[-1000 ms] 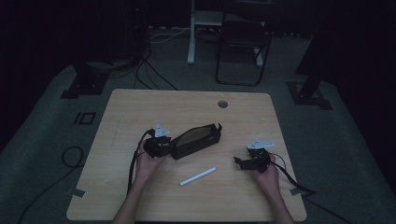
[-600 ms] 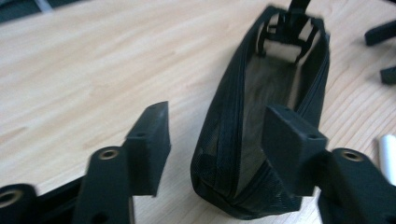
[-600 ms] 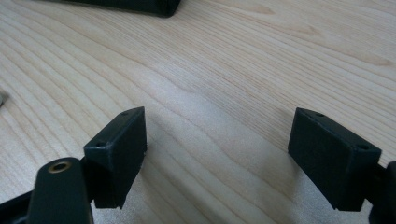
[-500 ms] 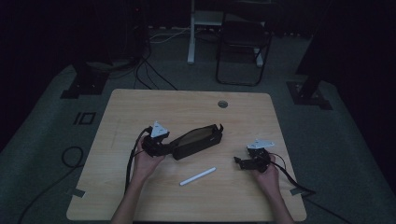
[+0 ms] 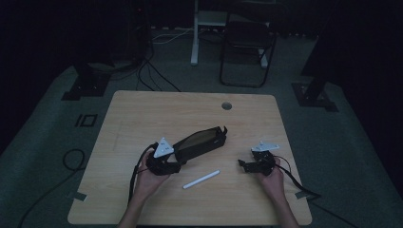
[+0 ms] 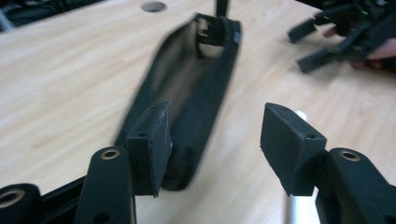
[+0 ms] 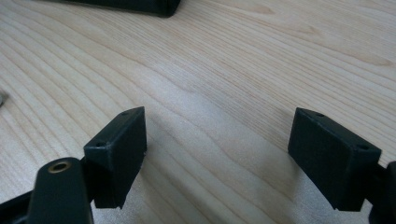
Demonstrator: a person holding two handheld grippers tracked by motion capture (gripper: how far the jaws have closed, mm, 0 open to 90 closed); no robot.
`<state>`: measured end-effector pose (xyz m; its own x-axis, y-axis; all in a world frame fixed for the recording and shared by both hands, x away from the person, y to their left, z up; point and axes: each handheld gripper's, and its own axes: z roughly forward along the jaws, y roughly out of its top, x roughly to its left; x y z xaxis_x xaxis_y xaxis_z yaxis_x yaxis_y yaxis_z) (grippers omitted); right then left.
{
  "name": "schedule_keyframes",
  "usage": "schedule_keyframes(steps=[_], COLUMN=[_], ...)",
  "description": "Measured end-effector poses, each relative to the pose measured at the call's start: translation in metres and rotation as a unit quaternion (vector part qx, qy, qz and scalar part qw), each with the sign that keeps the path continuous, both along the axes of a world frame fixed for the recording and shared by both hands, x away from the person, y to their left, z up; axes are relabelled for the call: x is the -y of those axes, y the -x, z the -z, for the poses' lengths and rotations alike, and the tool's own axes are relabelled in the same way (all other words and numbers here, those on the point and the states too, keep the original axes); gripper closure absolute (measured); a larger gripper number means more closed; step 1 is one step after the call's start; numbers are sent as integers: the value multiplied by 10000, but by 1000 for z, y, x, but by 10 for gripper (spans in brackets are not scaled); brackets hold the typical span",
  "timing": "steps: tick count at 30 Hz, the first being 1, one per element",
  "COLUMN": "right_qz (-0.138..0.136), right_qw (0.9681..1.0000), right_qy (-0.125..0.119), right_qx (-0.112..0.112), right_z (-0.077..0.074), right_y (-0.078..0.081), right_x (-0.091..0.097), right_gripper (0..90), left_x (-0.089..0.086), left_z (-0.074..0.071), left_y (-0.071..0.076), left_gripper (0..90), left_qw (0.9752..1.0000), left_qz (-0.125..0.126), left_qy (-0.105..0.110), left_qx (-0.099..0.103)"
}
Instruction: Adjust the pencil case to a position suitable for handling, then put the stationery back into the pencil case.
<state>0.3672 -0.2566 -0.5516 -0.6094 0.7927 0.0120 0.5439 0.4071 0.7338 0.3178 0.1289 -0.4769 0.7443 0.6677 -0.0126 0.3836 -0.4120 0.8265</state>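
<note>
Judged barely begun: left gripper (image 6: 212, 144) just opened, pouch (image 6: 187, 88) unheld ahead; right gripper (image 7: 217, 158) wide, empty; pen (image 5: 201, 179) untouched beside.

Wooden table (image 5: 142, 114) with round hole (image 5: 226, 105) near far edge. Folding chair (image 5: 247, 45) beyond it (dim), cables (image 5: 152, 71) trailing across grey floor (image 5: 47, 137).
</note>
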Motion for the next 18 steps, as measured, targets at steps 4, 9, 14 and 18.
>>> schedule_keyframes(steps=[4,9,14,18], right_qz=[1,0,0,0], right_qw=[10000,10000,10000,10000], right_qy=[0,0,0,0], right_qx=[0,1,1,0], right_z=[0,0,0,0], right_y=[0,0,0,0], right_x=[0,0,0,0], right_gripper=[192,192,192,192], left_x=[7,15,23,27], left_z=[8,18,24,28], left_y=[7,13,19,22], left_gripper=[426,433,426,423], left_qw=[9999,9997,9992,9986], left_qz=[53,196,256,368], left_qy=[-82,-84,-283,-368], left_qx=[-39,-148,-106,-80])
